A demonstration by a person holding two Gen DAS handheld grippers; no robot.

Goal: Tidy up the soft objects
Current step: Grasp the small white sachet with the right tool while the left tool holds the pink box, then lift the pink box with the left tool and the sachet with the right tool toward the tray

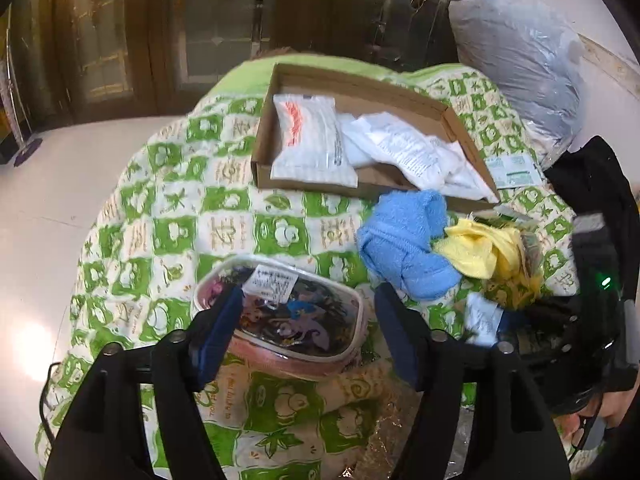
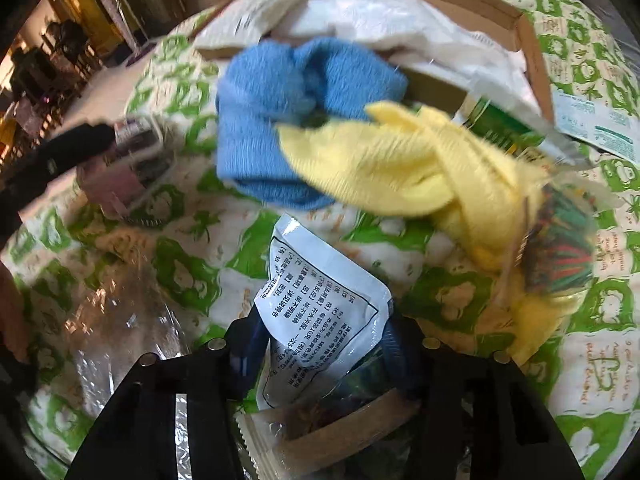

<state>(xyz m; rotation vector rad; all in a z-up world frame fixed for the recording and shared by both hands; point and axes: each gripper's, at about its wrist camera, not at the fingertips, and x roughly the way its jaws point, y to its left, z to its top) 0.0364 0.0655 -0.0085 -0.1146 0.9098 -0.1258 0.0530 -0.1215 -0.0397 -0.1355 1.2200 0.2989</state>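
Left wrist view: the left claw [image 1: 308, 320] stands spread around a pink-rimmed pouch [image 1: 280, 320] with a clear, dark-patterned front, lying on the green-checked quilt [image 1: 160, 220]; a crumpled blue towel [image 1: 404, 244] lies at two o'clock. Right wrist view: the right claw [image 2: 320, 344] pinches a white printed sachet [image 2: 320, 300], with a blurred yellow cloth [image 2: 400, 164], seemingly fleecy, at one o'clock.

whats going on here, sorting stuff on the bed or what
A person is sorting soft items on a green-patterned quilt, one hand-held gripper per hand. The right hand-held gripper grips a white printed sachet. The left hand-held gripper is open around a pink-rimmed pouch. A cardboard tray already holds white packets; a blue towel and yellow cloth lie outside it.
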